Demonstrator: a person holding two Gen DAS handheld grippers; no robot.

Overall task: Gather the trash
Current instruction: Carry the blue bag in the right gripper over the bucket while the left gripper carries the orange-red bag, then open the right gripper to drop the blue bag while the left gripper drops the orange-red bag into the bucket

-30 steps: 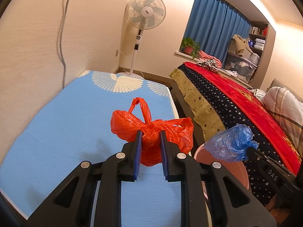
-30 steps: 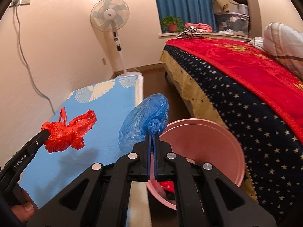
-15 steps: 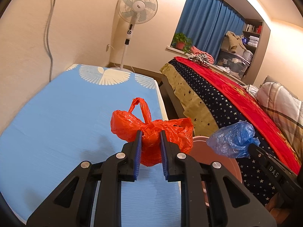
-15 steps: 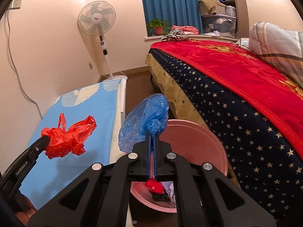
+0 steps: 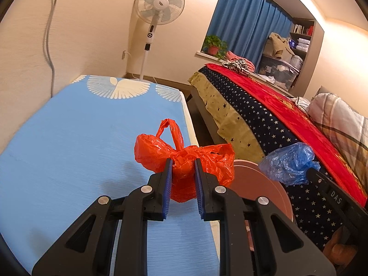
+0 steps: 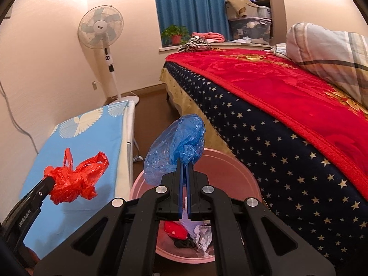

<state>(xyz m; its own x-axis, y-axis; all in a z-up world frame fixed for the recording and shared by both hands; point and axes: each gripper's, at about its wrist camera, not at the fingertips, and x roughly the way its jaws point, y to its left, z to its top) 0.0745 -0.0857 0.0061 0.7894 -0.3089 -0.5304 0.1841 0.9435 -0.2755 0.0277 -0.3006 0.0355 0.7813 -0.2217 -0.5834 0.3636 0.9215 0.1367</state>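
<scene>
My left gripper point(image 5: 183, 164) is shut on a crumpled red plastic bag point(image 5: 184, 158) and holds it in the air above the right edge of the blue table point(image 5: 80, 138). The red bag also shows in the right wrist view point(image 6: 73, 179). My right gripper point(image 6: 184, 168) is shut on a blue plastic bag point(image 6: 179, 147) and holds it over the pink bin point(image 6: 230, 172). The blue bag also shows in the left wrist view point(image 5: 287, 163), above the pink bin point(image 5: 257, 179). The bin holds red, black and white trash point(image 6: 191, 232).
A bed with a red and star-patterned cover point(image 6: 276, 105) stands right of the bin, with a plaid pillow point(image 6: 326, 46). A standing fan point(image 5: 158, 9) is by the far wall. A narrow strip of brown floor point(image 6: 149, 124) runs between table and bed.
Both grippers have moved to the right with their bags. The blue bag now hangs further over the bin, and more of the bin's inside shows. Both grips are unchanged.
</scene>
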